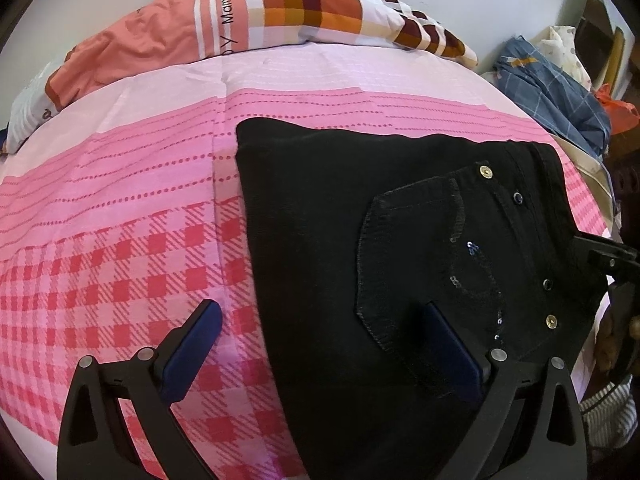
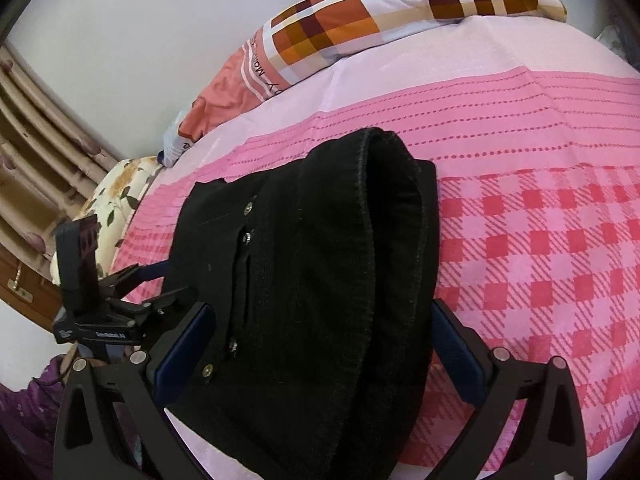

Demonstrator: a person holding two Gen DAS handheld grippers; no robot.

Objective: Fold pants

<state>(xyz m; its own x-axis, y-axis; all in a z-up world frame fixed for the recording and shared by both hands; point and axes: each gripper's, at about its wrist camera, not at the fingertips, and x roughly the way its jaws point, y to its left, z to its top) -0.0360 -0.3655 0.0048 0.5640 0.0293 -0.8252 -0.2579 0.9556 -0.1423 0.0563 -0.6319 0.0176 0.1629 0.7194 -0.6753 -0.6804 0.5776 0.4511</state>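
Note:
Black pants (image 1: pixel 340 240) lie folded on a pink checked bedsheet (image 1: pixel 120 220), back pocket with studs and sequins facing up. My left gripper (image 1: pixel 324 320) is open above the folded edge, one finger over the sheet, the other over the pocket. In the right wrist view the pants (image 2: pixel 320 280) show a rolled hem on top. My right gripper (image 2: pixel 320 324) is open, its fingers on either side of the fabric. The left gripper (image 2: pixel 120 300) appears at the pants' left edge there.
A plaid orange-and-white pillow (image 1: pixel 280 12) lies at the bed's far edge by a white wall. A pile of blue clothes (image 1: pixel 552 80) sits right of the bed. A floral cushion (image 2: pixel 120 188) and curtains (image 2: pixel 32 120) are beyond the bed.

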